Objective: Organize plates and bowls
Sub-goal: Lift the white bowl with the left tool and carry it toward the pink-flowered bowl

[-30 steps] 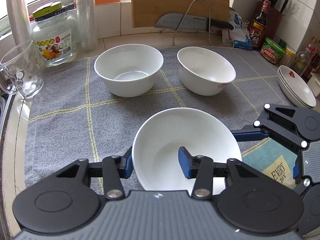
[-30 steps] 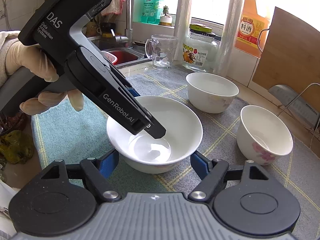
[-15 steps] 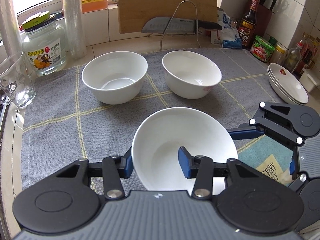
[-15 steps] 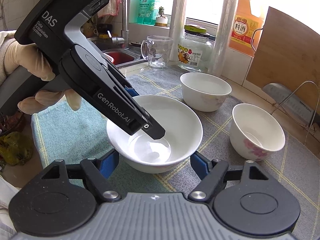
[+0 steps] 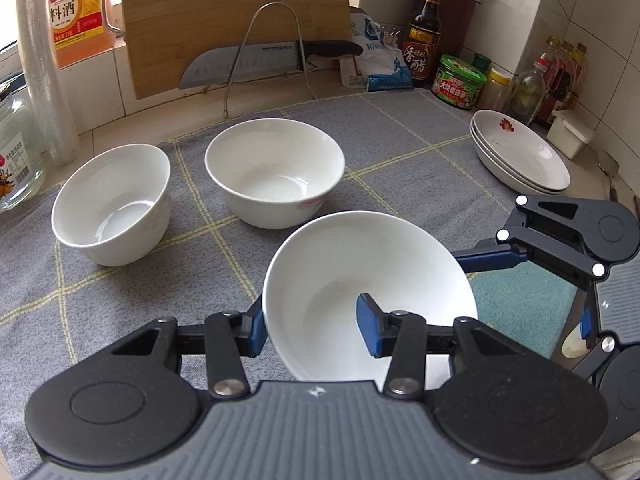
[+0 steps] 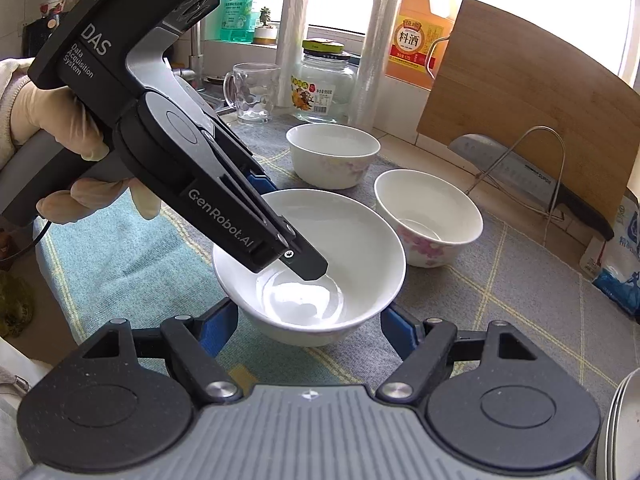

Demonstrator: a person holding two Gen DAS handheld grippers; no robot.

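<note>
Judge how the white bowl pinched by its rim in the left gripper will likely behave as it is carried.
The white bowl looks glazed and glossy, so it may slip between the left gripper pads. Held by one rim wall only, it could tilt. It seems rigid ceramic, likely chipping if knocked against the other bowls.

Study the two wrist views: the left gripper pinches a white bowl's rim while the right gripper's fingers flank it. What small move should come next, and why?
Probably carry the held bowl toward the nearer bowl for nesting. The left gripper clamps its rim, one finger inside and one outside; the right gripper only flanks its base. A second bowl waits beside, and plates are already stacked.
</note>
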